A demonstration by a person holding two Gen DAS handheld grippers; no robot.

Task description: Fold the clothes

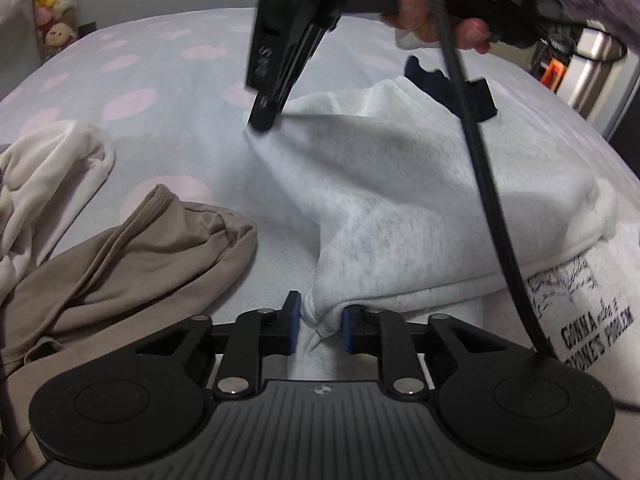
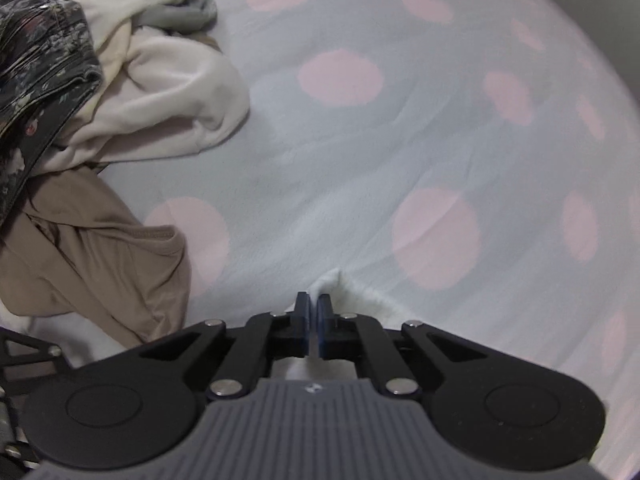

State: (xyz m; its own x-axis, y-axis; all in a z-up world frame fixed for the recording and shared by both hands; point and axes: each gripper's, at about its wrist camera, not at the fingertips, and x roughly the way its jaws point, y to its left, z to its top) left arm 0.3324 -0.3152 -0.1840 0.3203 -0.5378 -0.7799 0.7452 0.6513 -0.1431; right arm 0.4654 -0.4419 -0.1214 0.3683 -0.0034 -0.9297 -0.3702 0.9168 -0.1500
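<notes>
Two grippers work one white sweatshirt (image 1: 400, 200) that lies on a bed (image 1: 180, 80) covered by a pale blue sheet with pink dots. The left gripper (image 1: 318, 322) has its two blue pads apart, one on each side of a bunched edge of the sweatshirt; the cloth sits in the gap but is not pinched. The right gripper (image 2: 313, 320) is clenched on a white corner of the same sweatshirt, its two pads nearly touching with fabric between them. In the left view that gripper (image 1: 266, 120) pulls a fold up off the sheet, held by one hand (image 1: 424, 4) in a purple sleeve. Black print shows on the sweatshirt's lower right. Beside it, to the left, three other garments lie heaped: one tan (image 2: 92, 248), one cream (image 2: 160, 92), one dark floral (image 2: 40, 56).
</notes>
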